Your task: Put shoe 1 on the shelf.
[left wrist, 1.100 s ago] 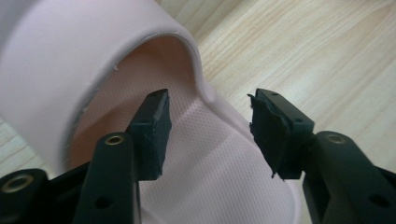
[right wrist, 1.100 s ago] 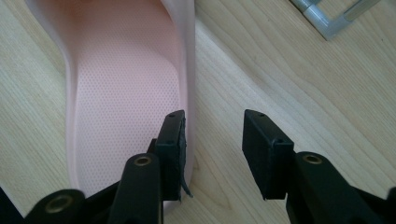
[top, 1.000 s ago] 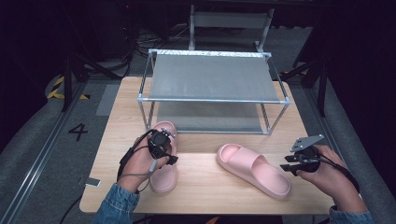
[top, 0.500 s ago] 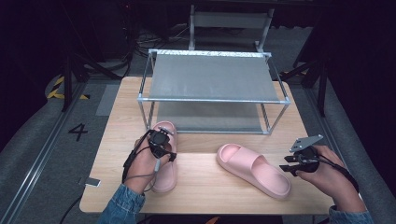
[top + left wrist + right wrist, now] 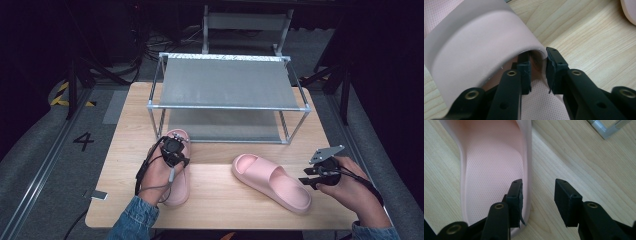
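Note:
Two pink slide slippers lie on the wooden table (image 5: 225,210). My left gripper (image 5: 174,155) points down onto the left slipper (image 5: 177,187). In the left gripper view its jaws (image 5: 538,72) have just been closing. They now pinch the side edge of the strap (image 5: 474,45), one pad under it and one outside. The right slipper (image 5: 272,182) lies at an angle, heel toward my right gripper (image 5: 306,180). In the right gripper view the open jaws (image 5: 538,195) straddle that slipper's rim (image 5: 527,170). One pad is over the footbed and the other over bare wood, with a gap showing.
A two-tier metal-framed rack (image 5: 227,82) with grey shelves stands at the table's far side, just beyond the left slipper's toe. One of its corner joints (image 5: 609,128) shows in the right gripper view. Bare wood lies between the slippers and along the front edge.
The left forearm and wrist have shifted slightly over the left slipper. The right hand and both slippers stay where they were.

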`<state>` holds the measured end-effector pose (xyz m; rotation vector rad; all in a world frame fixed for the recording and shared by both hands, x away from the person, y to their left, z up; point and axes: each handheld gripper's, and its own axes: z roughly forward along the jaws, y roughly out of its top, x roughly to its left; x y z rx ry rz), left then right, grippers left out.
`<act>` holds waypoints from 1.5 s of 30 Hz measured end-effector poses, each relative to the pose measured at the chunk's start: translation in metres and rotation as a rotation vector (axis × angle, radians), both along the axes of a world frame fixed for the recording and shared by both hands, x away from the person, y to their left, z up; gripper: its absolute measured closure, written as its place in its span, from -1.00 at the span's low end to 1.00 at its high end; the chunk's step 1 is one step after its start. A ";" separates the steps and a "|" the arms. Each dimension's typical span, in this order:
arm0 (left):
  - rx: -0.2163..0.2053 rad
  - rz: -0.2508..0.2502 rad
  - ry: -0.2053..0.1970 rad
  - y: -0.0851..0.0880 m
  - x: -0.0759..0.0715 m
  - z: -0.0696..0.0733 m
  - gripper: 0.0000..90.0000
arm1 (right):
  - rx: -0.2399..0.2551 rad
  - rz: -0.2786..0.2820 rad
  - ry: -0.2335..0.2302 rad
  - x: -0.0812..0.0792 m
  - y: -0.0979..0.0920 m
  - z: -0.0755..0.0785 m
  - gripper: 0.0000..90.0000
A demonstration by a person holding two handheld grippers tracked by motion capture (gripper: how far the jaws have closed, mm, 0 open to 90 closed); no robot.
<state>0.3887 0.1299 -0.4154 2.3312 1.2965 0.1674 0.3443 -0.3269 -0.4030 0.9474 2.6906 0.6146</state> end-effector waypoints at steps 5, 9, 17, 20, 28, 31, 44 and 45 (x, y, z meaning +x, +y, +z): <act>0.022 0.008 0.016 0.000 -0.003 0.005 0.85 | -0.002 -0.002 -0.002 0.000 -0.001 0.001 0.34; 0.039 0.003 0.016 0.001 -0.005 0.010 0.88 | -0.002 0.002 -0.003 0.000 0.000 0.001 0.34; 0.007 -0.052 0.043 -0.004 -0.016 0.027 0.90 | 0.005 -0.006 -0.015 -0.001 -0.003 0.004 0.34; 0.008 -0.077 0.047 -0.008 -0.020 0.035 0.90 | 0.010 -0.009 -0.018 -0.001 -0.005 0.006 0.34; 0.005 -0.131 0.027 -0.012 -0.027 0.059 0.90 | 0.015 -0.020 -0.026 -0.002 -0.009 0.008 0.34; -0.010 -0.148 0.025 -0.013 -0.029 0.068 0.90 | 0.016 -0.021 -0.027 -0.002 -0.009 0.009 0.34; -0.036 -0.239 0.009 -0.021 -0.036 0.113 0.90 | 0.026 -0.023 -0.037 -0.002 -0.013 0.012 0.34; -0.042 -0.244 0.007 -0.021 -0.037 0.117 0.90 | 0.029 -0.024 -0.039 -0.003 -0.013 0.011 0.34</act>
